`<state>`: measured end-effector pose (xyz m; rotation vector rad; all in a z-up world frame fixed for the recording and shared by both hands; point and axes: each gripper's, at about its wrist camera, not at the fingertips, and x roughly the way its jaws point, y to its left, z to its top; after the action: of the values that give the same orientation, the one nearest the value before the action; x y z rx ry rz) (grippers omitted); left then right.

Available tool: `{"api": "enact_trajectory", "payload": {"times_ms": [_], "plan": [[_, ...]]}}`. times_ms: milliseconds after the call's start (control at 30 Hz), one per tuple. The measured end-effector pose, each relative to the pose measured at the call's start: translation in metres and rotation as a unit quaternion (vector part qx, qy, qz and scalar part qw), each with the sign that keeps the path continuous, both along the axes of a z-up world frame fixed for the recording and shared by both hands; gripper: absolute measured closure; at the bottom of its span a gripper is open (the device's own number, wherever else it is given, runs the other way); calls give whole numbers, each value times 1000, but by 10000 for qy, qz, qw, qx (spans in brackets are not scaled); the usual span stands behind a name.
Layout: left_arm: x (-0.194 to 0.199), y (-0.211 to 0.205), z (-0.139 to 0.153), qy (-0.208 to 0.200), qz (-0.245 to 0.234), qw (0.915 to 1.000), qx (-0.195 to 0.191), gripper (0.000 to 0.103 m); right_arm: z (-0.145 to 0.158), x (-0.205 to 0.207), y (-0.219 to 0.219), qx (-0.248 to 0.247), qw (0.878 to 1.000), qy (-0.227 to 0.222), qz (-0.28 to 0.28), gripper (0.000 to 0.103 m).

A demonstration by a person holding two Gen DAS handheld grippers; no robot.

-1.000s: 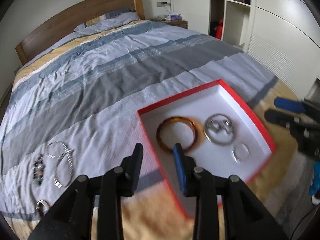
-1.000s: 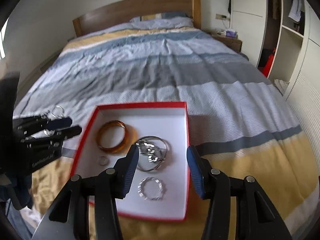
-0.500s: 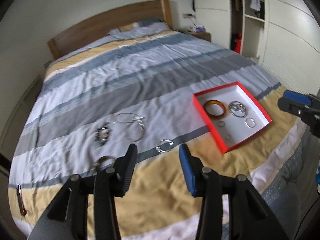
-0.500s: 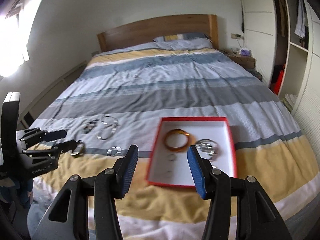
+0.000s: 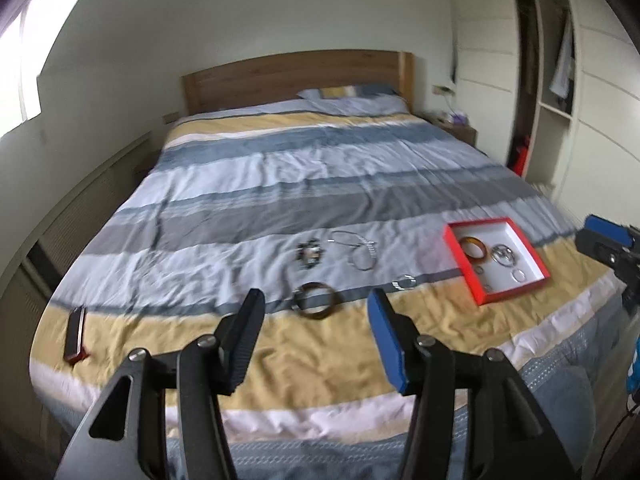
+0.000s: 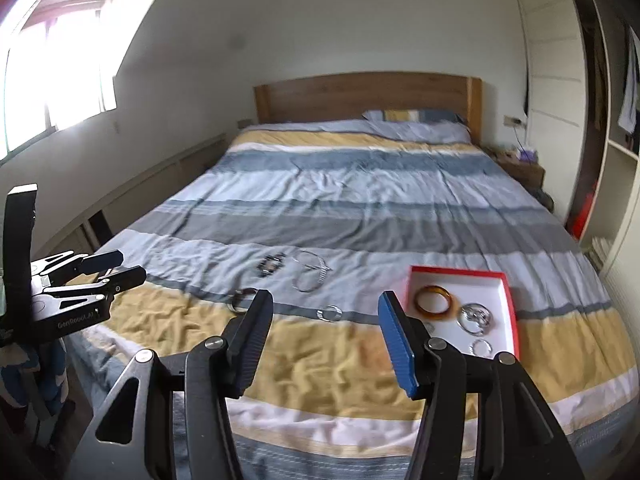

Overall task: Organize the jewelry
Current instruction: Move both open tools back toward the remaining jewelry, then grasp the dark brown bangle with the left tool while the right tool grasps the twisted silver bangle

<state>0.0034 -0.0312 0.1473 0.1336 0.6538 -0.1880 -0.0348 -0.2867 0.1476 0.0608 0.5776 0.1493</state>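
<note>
A red box with a white inside [image 5: 532,246] [image 6: 512,300] lies on the bed near its foot. It holds an amber bangle [image 5: 473,247] [image 6: 436,299], a silver bangle [image 5: 503,256] [image 6: 477,317] and small rings. Loose on the blanket lie a dark bangle [image 5: 316,300] [image 6: 241,299], a beaded bracelet [image 5: 310,254] [image 6: 272,263], silver chains [image 5: 360,254] [image 6: 310,272] and a silver ring [image 5: 404,282] [image 6: 330,313]. My left gripper [image 5: 316,340] and right gripper [image 6: 326,340] are open, empty, held back from the bed's foot.
A dark flat case [image 5: 75,334] lies at the bed's near left corner. A wooden headboard [image 6: 368,96] stands at the far end. A nightstand [image 5: 456,126] and white wardrobes [image 5: 592,100] stand to the right. The left gripper [image 6: 86,280] also shows in the right wrist view.
Both grippers have pulled back and up from the red box, so the whole bed now shows. Both stayed open and empty. The jewelry has not moved.
</note>
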Motion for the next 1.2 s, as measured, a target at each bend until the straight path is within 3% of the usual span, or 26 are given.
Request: {"api": "enact_trajectory", "payload": {"times_ms": [267, 567, 900, 1200], "plan": [[-4, 59, -6, -131, 628, 9977, -239, 51, -3, 3, 40, -37, 9994, -26, 344, 46], [47, 100, -80, 559, 922, 9917, -699, 51, -60, 50, 45, -35, 9968, 576, 547, 46], [143, 67, -167, 1473, 714, 9824, -896, 51, -161, 144, 29, 62, 9859, 1600, 495, 46], [220, 31, -224, 1995, 587, 9745, -847, 51, -219, 222, 17, 149, 9768, 2088, 441, 46]]}}
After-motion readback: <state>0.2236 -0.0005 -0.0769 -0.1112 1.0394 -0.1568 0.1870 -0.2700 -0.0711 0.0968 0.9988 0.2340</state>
